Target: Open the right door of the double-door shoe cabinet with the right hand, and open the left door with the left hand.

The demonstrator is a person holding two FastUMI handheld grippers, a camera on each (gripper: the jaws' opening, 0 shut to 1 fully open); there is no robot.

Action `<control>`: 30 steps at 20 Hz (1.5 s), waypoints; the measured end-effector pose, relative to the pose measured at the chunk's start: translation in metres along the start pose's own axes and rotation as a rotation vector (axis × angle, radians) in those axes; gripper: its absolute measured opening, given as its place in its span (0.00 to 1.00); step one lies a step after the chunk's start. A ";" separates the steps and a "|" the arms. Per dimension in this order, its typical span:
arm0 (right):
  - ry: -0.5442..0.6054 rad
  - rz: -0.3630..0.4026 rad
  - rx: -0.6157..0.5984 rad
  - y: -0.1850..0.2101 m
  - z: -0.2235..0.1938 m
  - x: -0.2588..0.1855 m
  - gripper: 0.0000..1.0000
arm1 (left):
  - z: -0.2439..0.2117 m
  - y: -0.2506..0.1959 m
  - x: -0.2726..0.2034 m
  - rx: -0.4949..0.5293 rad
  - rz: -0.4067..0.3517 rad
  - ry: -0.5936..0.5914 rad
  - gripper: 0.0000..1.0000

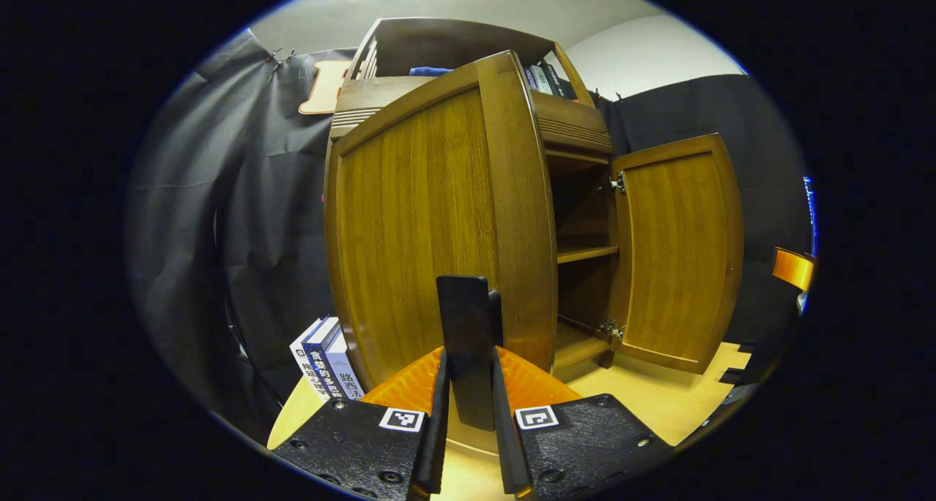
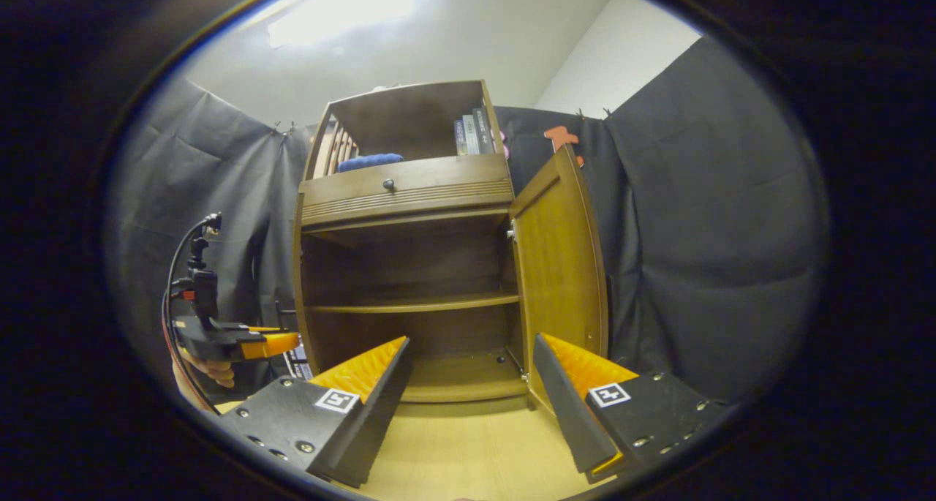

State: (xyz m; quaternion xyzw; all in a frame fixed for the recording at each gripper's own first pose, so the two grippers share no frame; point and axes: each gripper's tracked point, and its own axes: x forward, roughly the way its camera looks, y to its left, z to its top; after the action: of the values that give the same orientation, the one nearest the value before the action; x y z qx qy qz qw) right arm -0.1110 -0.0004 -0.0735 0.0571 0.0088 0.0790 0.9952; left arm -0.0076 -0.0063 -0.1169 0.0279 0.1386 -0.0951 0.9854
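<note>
Both doors of the cabinet (image 2: pixel 409 267) stand open. In the left gripper view the left gripper (image 1: pixel 468 384) has its fingers drawn narrow on a dark flat tab (image 1: pixel 464 325) at the free edge of the left door (image 1: pixel 424 230), both fingers pressing it, so it holds the door by that tab. In the right gripper view the right gripper (image 2: pixel 472 384) has its fingers spread wide with nothing between them, just in front of the cabinet base, with the right door (image 2: pixel 559 260) near its right finger. In that view the left gripper (image 2: pixel 241 344) and a hand under it sit at far left, beside the cabinet. Step in hand, as I judge it: finishing the left door swing. To do it well, keep the tab square between the fingers and pull along the door's arc around its hinge, not straight out, so the tab does not slip; stop before the door meets the books (image 1: pixel 325 366) standing near its foot on the left. Each door's long axis is vertical; the left door's face looks toward the left gripper camera, its hinge side far left, its free edge nearest. The right door is swung well out, inner face with 2 hinges (image 1: pixel 614 185) toward the cabinet's opening. The cabinet stands on a light wood floor (image 2: pixel 468 450) against the cloth wall, shelf (image 2: pixel 417 303) bare.
</note>
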 end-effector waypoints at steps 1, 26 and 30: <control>0.001 -0.002 -0.002 0.001 0.000 -0.001 0.98 | -0.001 0.002 -0.002 0.000 0.002 0.002 0.30; -0.053 0.047 -0.010 0.049 0.024 0.007 0.98 | 0.004 0.116 -0.069 -0.012 0.257 -0.033 0.07; -0.039 0.044 -0.015 0.050 0.020 0.010 0.98 | 0.001 0.134 -0.074 -0.058 0.182 -0.004 0.06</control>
State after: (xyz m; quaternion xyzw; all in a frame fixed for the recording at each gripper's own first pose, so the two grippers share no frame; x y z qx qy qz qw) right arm -0.1088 0.0484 -0.0482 0.0515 -0.0125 0.0996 0.9936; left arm -0.0507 0.1379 -0.0920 0.0114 0.1362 -0.0013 0.9906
